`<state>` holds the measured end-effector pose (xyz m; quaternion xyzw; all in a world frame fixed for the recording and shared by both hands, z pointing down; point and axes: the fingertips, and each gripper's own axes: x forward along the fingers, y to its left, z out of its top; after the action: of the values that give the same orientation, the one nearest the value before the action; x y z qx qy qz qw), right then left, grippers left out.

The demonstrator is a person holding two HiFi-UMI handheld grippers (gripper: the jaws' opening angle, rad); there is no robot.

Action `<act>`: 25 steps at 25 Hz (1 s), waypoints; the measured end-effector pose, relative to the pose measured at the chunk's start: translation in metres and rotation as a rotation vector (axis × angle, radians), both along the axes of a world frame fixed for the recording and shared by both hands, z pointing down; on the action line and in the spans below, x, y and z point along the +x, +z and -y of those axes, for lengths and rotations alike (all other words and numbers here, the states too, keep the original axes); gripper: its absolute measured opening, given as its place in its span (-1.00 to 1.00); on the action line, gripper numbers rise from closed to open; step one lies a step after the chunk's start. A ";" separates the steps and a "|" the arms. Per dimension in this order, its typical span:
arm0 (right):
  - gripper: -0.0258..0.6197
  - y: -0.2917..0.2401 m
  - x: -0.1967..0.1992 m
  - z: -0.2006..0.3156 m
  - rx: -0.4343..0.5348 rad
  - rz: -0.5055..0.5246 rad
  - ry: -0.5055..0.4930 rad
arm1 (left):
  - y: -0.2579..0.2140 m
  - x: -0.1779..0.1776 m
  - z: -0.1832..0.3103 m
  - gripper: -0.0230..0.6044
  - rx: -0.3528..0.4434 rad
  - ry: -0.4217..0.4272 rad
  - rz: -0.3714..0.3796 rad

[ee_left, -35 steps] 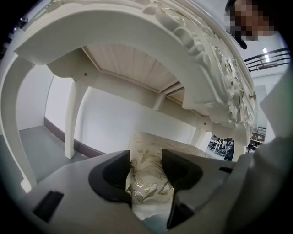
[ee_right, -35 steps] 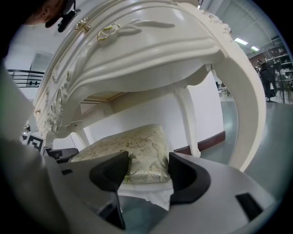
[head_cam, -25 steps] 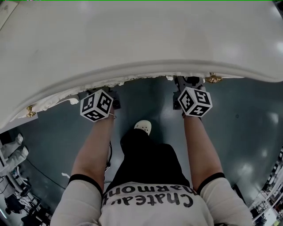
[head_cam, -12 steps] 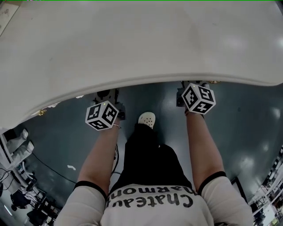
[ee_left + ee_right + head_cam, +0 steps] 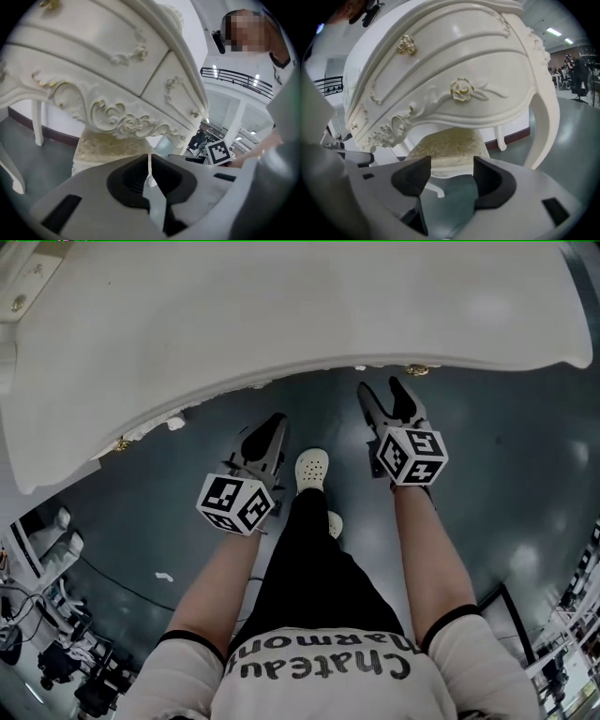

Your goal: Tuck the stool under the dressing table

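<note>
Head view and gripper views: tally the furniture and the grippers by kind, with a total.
Dressing table: 1
Stool: 1
Grippers: 2, the left gripper, whose jaws have just been closing with nothing between them, and the right gripper
Total: 4

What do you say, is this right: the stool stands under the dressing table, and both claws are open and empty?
Not fully. The left claw is shut: its jaws have just closed, with nothing between them, as the left gripper view shows. The rest holds: the stool stands under the dressing table, and the right claw is open and empty.
</note>
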<state>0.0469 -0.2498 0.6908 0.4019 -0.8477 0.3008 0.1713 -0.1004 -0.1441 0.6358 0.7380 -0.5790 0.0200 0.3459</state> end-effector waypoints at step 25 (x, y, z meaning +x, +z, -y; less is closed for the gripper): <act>-0.67 -0.427 0.023 -0.112 0.316 0.327 -0.094 | -0.420 0.093 -0.054 -0.84 0.465 0.176 0.117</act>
<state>0.0696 -0.1380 0.2635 0.3299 -0.9185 0.2173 -0.0195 -0.0078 -0.0902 0.2157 0.8429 -0.5207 -0.0411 0.1297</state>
